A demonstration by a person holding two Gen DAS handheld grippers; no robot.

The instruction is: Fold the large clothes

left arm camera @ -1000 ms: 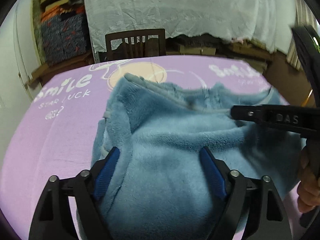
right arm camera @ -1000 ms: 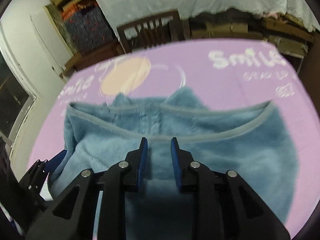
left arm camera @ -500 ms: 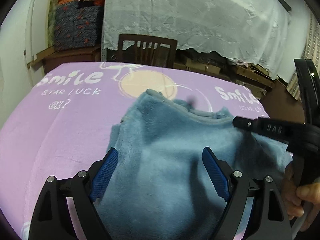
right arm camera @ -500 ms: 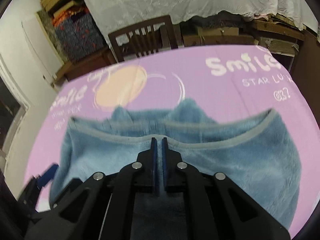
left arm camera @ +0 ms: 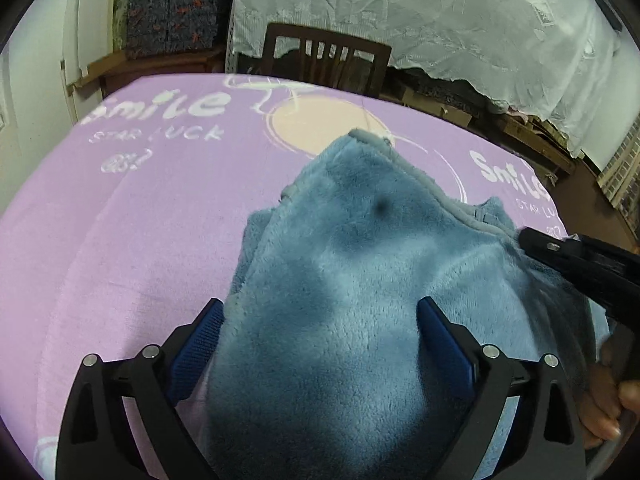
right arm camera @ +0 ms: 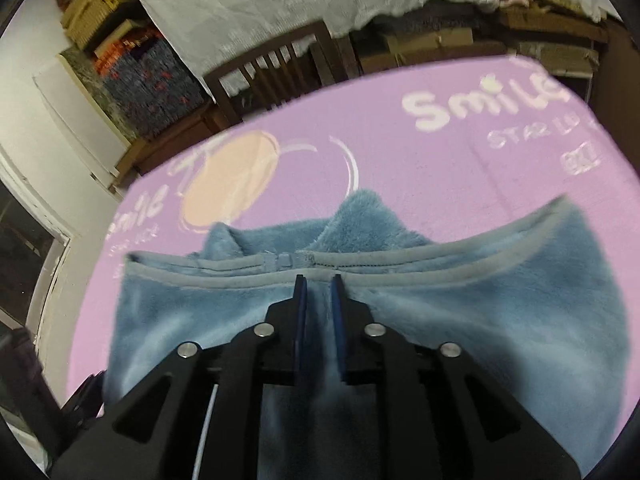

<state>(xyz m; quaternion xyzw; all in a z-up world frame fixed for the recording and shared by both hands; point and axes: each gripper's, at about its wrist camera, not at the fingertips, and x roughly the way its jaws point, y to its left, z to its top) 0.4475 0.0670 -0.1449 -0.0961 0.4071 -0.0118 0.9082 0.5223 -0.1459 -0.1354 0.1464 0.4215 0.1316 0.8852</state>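
A blue fleece garment (left arm camera: 360,264) with a grey trimmed edge lies bunched on the purple blanket (left arm camera: 132,216). My left gripper (left arm camera: 320,308) is open, its blue pads wide apart on either side of the fleece, over its near part. My right gripper (right arm camera: 318,280) is shut on the garment (right arm camera: 500,312), pinching a fold just below the grey hem (right arm camera: 360,266). In the left wrist view the right gripper (left arm camera: 528,236) comes in from the right at the garment's edge.
The purple blanket (right arm camera: 420,160) with white "Smile" lettering and a peach circle covers the table. A dark wooden chair (left arm camera: 324,60) stands at the far edge. Stacked boxes (right arm camera: 148,80) and a white lace cloth (left arm camera: 440,12) lie behind.
My right gripper has shut on the fleece near the hem and lifted it. The left gripper has stayed open and swung its view leftwards over the garment.
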